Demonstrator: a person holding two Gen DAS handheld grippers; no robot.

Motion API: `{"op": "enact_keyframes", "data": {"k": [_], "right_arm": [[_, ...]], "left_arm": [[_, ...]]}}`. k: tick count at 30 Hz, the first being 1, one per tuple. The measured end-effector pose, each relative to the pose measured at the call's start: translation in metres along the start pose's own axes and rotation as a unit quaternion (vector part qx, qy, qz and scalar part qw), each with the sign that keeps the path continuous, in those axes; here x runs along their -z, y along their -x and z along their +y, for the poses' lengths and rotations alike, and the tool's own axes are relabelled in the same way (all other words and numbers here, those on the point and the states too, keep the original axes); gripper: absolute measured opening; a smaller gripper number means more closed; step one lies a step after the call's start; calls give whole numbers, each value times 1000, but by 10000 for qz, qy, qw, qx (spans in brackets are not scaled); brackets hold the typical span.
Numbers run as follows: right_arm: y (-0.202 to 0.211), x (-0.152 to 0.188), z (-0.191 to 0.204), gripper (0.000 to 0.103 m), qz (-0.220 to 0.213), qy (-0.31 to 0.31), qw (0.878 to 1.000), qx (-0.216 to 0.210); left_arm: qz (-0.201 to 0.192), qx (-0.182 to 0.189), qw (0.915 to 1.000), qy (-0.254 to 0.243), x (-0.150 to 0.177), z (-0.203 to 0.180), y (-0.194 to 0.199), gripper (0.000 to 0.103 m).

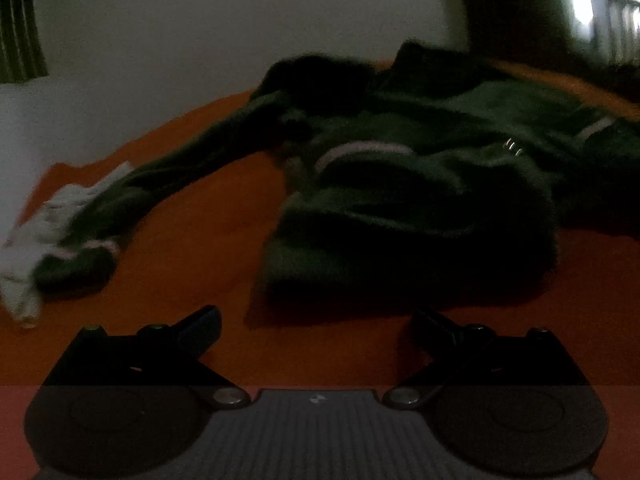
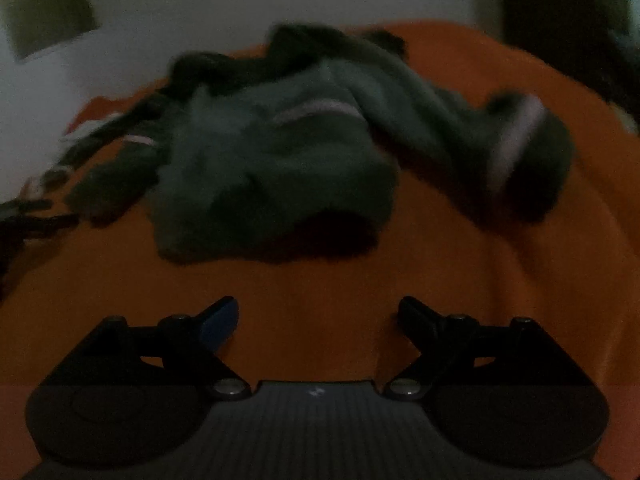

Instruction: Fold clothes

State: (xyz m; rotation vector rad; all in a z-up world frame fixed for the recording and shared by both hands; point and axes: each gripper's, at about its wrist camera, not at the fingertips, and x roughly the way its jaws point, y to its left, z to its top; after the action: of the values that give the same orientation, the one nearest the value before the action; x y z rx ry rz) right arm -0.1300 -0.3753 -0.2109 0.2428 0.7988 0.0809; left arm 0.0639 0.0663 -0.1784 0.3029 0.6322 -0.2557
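A dark green fleece jacket (image 1: 400,184) with pale stripes lies rumpled on an orange cover (image 1: 192,248). One sleeve (image 1: 160,184) stretches out to the left, its cuff beside a white cloth (image 1: 44,224). My left gripper (image 1: 316,326) hovers just short of the jacket's near hem, jaws wide apart, nothing between them. In the right wrist view the same jacket (image 2: 280,160) lies ahead, its other sleeve (image 2: 520,148) flung right with a pale cuff band. My right gripper (image 2: 318,314) is open over bare orange cover, short of the hem.
A pale wall (image 1: 200,40) rises behind the orange surface. A green curtain (image 1: 20,28) hangs at the far left, and a bright window (image 1: 580,4) shows at the far right. Bare orange cover (image 2: 540,280) lies around the jacket.
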Motion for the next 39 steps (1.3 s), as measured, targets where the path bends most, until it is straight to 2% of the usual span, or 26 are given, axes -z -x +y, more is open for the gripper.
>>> {"op": "enact_keyframes", "data": {"k": [1, 3, 5, 7, 9, 10, 12, 13, 16, 17, 18, 19, 21, 24, 27, 29, 30, 31, 34, 35, 39], "right_arm": [[-3, 3, 3, 89, 20, 49, 9999, 139], [-14, 6, 15, 90, 33, 485, 9950, 875], [-24, 5, 26, 90, -244, 588, 9896, 1293], [-28, 1, 28, 90, -663, 339, 9914, 1078], [-36, -8, 31, 90, -774, 195, 9936, 805], [-41, -12, 34, 89, -767, 270, 9931, 848], [-52, -22, 43, 89, -911, 511, 9873, 1199], [-57, -26, 45, 89, -976, 523, 9865, 1206], [-68, -45, 42, 86, -1147, 253, 9897, 817], [-72, -51, 39, 76, -1056, 121, 9921, 668], [-76, -58, 36, 36, -974, -15, 9938, 529], [-79, -64, 33, 18, -915, -161, 9948, 419], [-73, -70, 28, 17, -1055, -473, 9922, 469], [-40, -72, 28, 17, -1356, -593, 9862, 742], [3, -66, 33, 17, -1682, -62, 9819, 867], [38, -59, 37, 16, -1940, 299, 9759, 954], [54, -57, 38, 12, -2064, 433, 9723, 1003], [71, -55, 39, 5, -2190, 510, 9686, 1056], [121, -55, 36, 5, -2617, 667, 9549, 1234], [130, -55, 34, 5, -2549, 722, 9566, 1216], [124, -46, 22, 9, -1732, 475, 9799, 874]], "left_arm": [[30, 15, 10000, 84, 1, 2, -7, 103], [223, -100, 9996, 143, -2, -2, -21, 103], [34, -96, 9998, 155, -8, -6, -22, 103], [-280, -62, 9995, 121, -12, -10, -19, 103], [-438, 38, 9989, 178, -16, -13, -21, 103], [-430, 78, 9987, 256, -18, -14, -25, 103], [-246, 105, 9984, 503, -24, -18, -37, 103], [-149, 119, 9981, 583, -27, -20, -41, 103], [-251, 173, 9972, 685, -36, -29, -43, 103], [-366, 185, 9966, 711, -37, -31, -42, 96], [-427, 193, 9960, 761, -38, -31, -41, 76], [-381, 177, 9958, 818, -39, -33, -41, 8], [-368, -118, 9946, 967, -41, -37, -33, 10], [-701, -373, 9859, 1473, -34, -34, 11, 10], [-954, -223, 9749, 2001, -13, -26, 76, 9], [-1083, -342, 9712, 2095, 4, -27, 124, 9], [-1145, -393, 9696, 2128, 13, -27, 149, 9], [-1150, -425, 9682, 2183, 22, -26, 171, 9], [-758, -424, 9653, 2464, 44, -20, 217, 10], [-598, -514, 9670, 2423, 49, -22, 226, 10], [-323, -805, 9801, 1784, 70, -45, 237, 19]]}}
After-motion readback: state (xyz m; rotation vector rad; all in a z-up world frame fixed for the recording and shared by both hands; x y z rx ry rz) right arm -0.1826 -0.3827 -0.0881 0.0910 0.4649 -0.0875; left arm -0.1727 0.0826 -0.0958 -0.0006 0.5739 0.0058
